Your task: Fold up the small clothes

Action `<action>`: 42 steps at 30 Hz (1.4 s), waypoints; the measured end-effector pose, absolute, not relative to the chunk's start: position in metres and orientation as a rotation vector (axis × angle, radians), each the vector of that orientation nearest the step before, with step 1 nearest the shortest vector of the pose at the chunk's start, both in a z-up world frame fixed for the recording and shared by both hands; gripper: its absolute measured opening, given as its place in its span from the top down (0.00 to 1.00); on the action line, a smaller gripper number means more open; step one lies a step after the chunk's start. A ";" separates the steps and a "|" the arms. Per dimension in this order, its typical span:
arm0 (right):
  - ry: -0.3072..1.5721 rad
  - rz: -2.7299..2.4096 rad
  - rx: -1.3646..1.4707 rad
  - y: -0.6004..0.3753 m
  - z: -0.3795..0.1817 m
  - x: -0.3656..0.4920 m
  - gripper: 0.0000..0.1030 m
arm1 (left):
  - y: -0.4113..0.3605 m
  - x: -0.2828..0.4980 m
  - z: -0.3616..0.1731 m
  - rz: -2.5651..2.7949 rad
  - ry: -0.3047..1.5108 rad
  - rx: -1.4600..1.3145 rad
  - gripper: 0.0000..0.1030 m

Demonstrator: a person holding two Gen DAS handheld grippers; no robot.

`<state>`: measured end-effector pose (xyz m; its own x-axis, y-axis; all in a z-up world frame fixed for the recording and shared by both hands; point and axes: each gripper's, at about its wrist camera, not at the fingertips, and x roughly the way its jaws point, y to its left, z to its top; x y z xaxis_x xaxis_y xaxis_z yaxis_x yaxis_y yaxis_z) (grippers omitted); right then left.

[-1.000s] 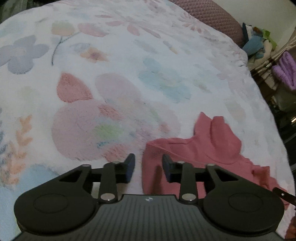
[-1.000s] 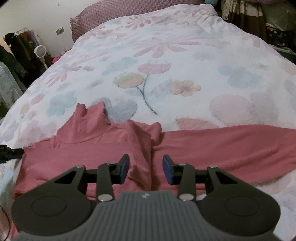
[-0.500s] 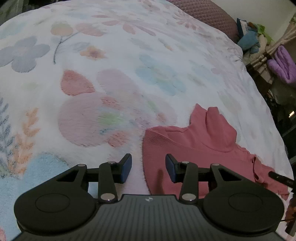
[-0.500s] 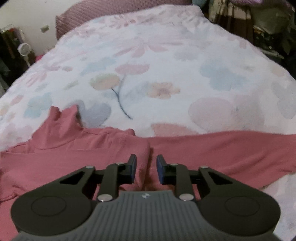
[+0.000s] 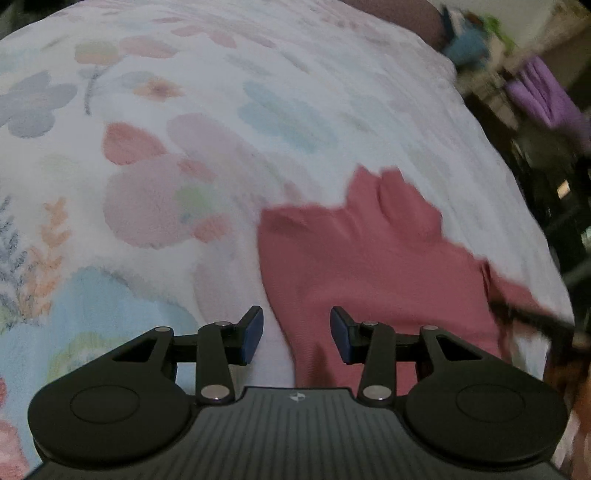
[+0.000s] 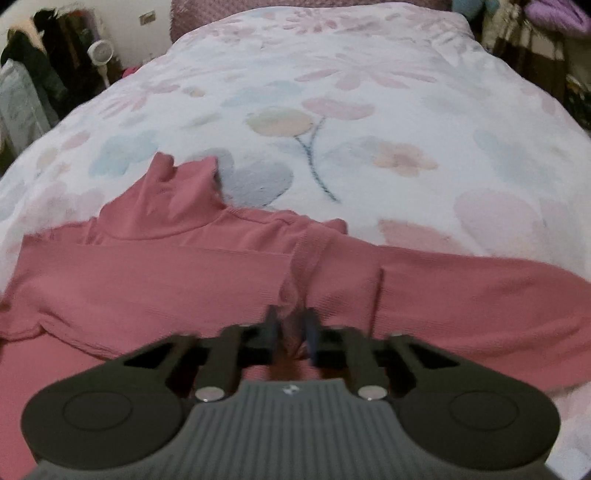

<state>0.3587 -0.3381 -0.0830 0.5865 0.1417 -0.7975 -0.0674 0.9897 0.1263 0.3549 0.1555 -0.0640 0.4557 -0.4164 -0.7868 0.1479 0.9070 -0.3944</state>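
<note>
While the pink top lies spread on the bed, both claws work over it from opposite sides

Pink top: a rose-coloured knit with a high collar, lying on the flowered blanket; in the right wrist view the collar points toward 11 o'clock, the body fills the lower left and one sleeve runs out toward 3 o'clock

Right gripper: its jaws have just been closing and now stand nearly together, pinching a raised fold of the pink top where sleeve and body meet; a small ridge of cloth bunches up at 12 o'clock of the pads

Left gripper: released, jaws parted with a clear gap; the left edge of the pink top runs down through that gap, so the right finger hangs over cloth and the left finger over blanket; neither pad presses on the knit

Left wrist view of the garment: collar toward 1 o'clock, body spreading toward 3 o'clock, picture blurred

Bed surroundings: a mauve pillow at 12 o'clock in the right wrist view, a small white fan and dark hanging clothes at 10 o'clock, purple fabric at 2 o'clock in the left wrist view
</note>
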 end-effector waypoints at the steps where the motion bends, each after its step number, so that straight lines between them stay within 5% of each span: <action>1: 0.930 0.120 0.092 -0.341 -0.080 0.357 0.95 | 0.153 0.352 -0.065 -0.370 1.056 -0.268 0.52; 9: 0.818 0.243 0.155 -0.340 -0.028 0.340 0.95 | 0.141 0.338 -0.086 -0.376 1.111 -0.227 0.54; 14: 0.924 0.276 0.129 -0.308 -0.057 0.339 0.94 | 0.147 0.338 -0.074 -0.366 1.084 -0.269 0.54; 19: 0.919 0.298 0.161 -0.303 -0.061 0.328 0.65 | 0.147 0.345 -0.060 -0.370 1.047 -0.259 0.54; 26: 0.874 0.237 0.190 -0.346 -0.034 0.321 0.64 | 0.141 0.362 -0.060 -0.351 1.031 -0.266 0.54; 35: 0.925 0.181 0.407 -0.381 -0.072 0.378 0.66 | 0.146 0.395 -0.076 -0.270 1.011 -0.388 0.54; 36: 0.933 0.175 0.431 -0.383 -0.079 0.383 0.75 | 0.146 0.397 -0.078 -0.260 1.017 -0.388 0.54; 37: 0.942 0.178 0.458 -0.384 -0.086 0.387 0.97 | 0.146 0.398 -0.079 -0.258 1.019 -0.385 0.54; 42: 0.919 0.105 0.491 -0.398 -0.099 0.391 1.00 | 0.143 0.400 -0.078 -0.259 0.999 -0.348 0.54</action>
<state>0.3907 -0.3983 -0.0991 0.6099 0.2928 -0.7364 0.1186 0.8850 0.4502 0.3997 0.1432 -0.0782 0.5181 -0.3685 -0.7719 0.0536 0.9147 -0.4007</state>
